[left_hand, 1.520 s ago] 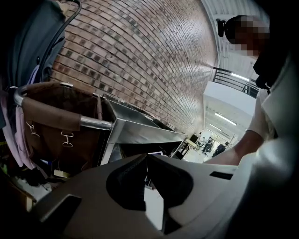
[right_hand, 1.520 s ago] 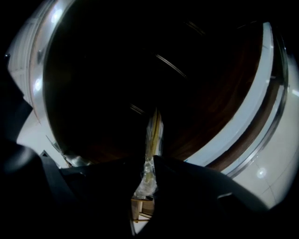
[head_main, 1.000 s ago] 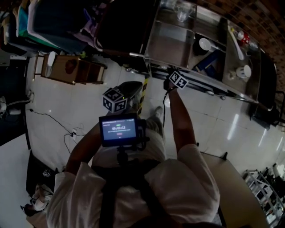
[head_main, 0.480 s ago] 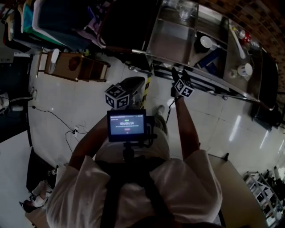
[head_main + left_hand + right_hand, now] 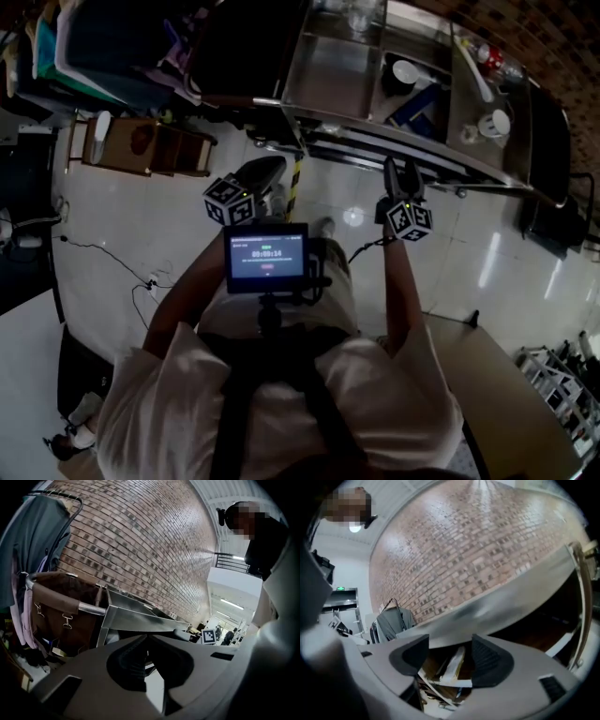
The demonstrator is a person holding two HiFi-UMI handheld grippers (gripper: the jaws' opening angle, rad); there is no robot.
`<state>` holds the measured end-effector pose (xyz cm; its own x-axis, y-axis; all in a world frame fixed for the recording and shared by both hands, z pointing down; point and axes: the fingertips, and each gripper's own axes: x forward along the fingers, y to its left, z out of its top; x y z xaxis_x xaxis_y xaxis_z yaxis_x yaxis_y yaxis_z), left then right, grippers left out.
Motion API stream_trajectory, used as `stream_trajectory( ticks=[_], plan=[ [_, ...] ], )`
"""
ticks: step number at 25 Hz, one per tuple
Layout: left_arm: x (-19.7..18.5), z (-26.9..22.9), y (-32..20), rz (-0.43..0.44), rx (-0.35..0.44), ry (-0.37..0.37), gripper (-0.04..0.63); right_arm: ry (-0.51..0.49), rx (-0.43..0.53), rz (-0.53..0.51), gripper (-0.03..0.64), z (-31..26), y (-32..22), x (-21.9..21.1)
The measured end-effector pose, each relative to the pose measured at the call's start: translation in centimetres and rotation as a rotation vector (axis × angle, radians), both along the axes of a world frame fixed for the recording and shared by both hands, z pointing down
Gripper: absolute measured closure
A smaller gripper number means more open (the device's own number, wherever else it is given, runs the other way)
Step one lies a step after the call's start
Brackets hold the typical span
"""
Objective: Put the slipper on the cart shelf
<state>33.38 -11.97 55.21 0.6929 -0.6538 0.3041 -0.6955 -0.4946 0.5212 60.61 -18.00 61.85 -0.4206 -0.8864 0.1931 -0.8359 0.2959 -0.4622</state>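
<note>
The steel cart [image 5: 330, 77] stands ahead of me, with cups and bowls in its top trays. My right gripper [image 5: 401, 172] hovers in front of the cart's edge, open. Its jaws have just been closing a little, and nothing is between them. In the right gripper view the right gripper [image 5: 449, 654] looks under the top shelf [image 5: 506, 603] at pale flat things [image 5: 453, 665] lower down; I cannot tell whether one is the slipper. My left gripper [image 5: 262, 174] is held lower left, pads together and empty; in the left gripper view the left gripper [image 5: 146, 639] faces the cart [image 5: 136, 620].
A brown fabric bin [image 5: 61, 616] hangs at the cart's left end, beside a clothes rack with a grey garment [image 5: 33, 536]. A low wooden stand [image 5: 141, 145] and cables [image 5: 103, 248] are on the white floor at left. A table corner [image 5: 506, 394] is at lower right.
My right gripper has risen from low by the cart and moved right, and its jaws now stand apart. The left gripper has drifted slightly up and left.
</note>
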Motion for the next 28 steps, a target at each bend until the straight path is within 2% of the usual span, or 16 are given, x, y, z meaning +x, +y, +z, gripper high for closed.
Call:
stream_trajectory(
  ticks=[3,7,12,16,21,28],
  plan=[
    [0.4,0.4,0.7,-0.003,0.006,-0.009,0.603,0.001,0.071,0.017,0.346,-3.4,1.2,2.0],
    [0.7,-0.1,1.2,-0.009,0.016,-0.003,0.603,0.022,0.150,0.014,0.383,-7.2,2.3,2.6],
    [1.4,-1.9,1.7,-0.026,0.042,0.041,0.603,0.084,0.231,-0.004,0.489,-11.4,4.0,3.1],
    [2.8,-3.2,2.3,-0.041,0.065,0.078,0.603,0.148,0.291,-0.050,0.520,-14.7,6.7,3.7],
    [4.0,-3.5,3.0,-0.044,0.080,0.123,0.603,0.179,0.317,-0.085,0.558,-16.6,9.5,4.9],
    [7.1,-3.7,4.3,0.010,0.114,0.107,0.603,0.231,0.302,-0.133,0.597,-17.1,11.6,6.5]
  ],
)
